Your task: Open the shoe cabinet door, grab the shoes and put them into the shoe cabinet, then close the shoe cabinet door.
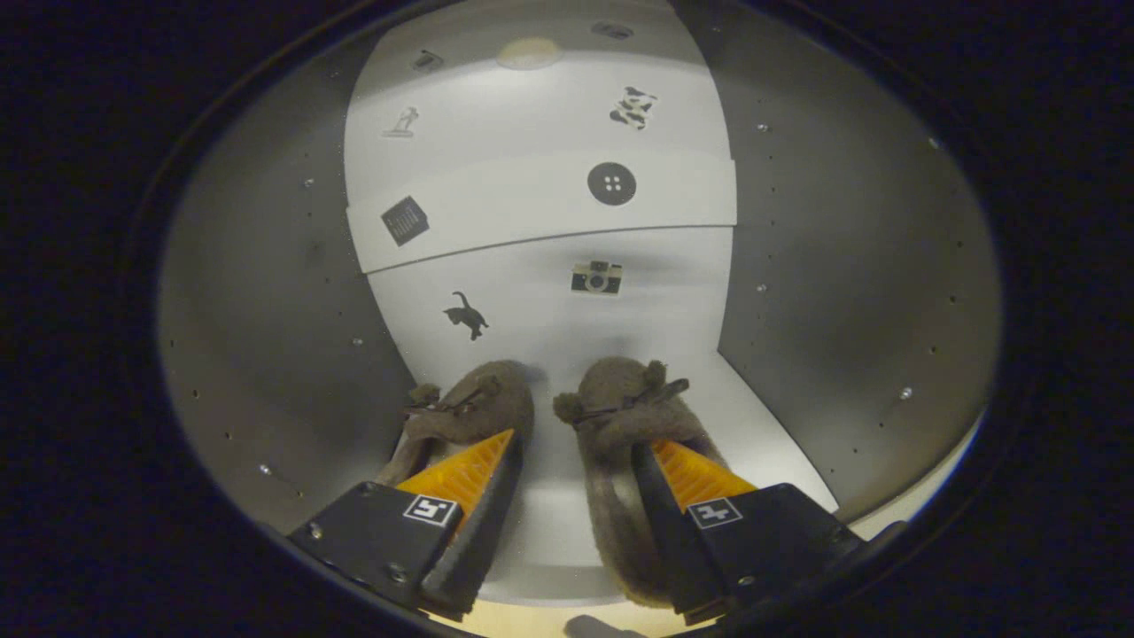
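Reaching into the shoe cabinet [266,292], the gripper [576,465] has its 2 fingers spread apart, with bare shelf showing in the gap between them and nothing pinched. Each finger carries a small square marker near its base. The 2 shoes sit side by side on the cabinet's pale floor [780,443], toes pointing toward the back. The left shoe [478,403] lies just ahead of and partly under the left finger; the right shoe [620,408] runs under the right finger, its heel end reaching back past the finger's base. Both are fuzzy, grey-brown slippers with a small bow or pompom on the top. Whether either finger actually touches a shoe cannot be told, since they overlap in this view.

Grey side walls with rows of small holes rise to both sides of the shoes. Beyond the shoes stands the white back panel [540,292], bearing a cat sticker [467,315] and a camera sticker [596,277]. Higher up a second white panel carries a button sticker [611,183], a dark square sticker [405,220] and farther still a spotted sticker [633,107]
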Motion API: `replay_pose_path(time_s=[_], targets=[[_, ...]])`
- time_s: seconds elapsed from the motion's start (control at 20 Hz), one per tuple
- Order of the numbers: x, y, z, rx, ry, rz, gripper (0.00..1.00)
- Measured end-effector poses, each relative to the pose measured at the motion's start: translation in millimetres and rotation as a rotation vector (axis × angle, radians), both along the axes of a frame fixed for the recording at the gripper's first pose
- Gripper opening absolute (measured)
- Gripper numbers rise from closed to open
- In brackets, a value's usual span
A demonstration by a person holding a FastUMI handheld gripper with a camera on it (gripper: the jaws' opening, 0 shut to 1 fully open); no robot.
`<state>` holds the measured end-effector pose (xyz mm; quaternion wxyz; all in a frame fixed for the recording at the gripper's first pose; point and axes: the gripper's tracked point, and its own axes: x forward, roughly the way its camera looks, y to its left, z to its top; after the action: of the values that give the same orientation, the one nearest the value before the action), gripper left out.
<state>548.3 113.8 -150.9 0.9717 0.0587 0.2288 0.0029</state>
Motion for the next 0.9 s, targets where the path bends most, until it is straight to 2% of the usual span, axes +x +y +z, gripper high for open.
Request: replay_pose_path(time_s=[0.25,0.55,0.7,0.9], targets=[[-46.1,-0.9,29.7,-0.034,-0.102,0.001,0.78],[-141.0,6.1,64.0,0.019,-0.200,0.040,0.78],[-196.9,7.2,76.5,0.001,-0.234,0.071,1.00],[-276.8,0.8,86.4,0.005,-0.263,0.105,1.00]])
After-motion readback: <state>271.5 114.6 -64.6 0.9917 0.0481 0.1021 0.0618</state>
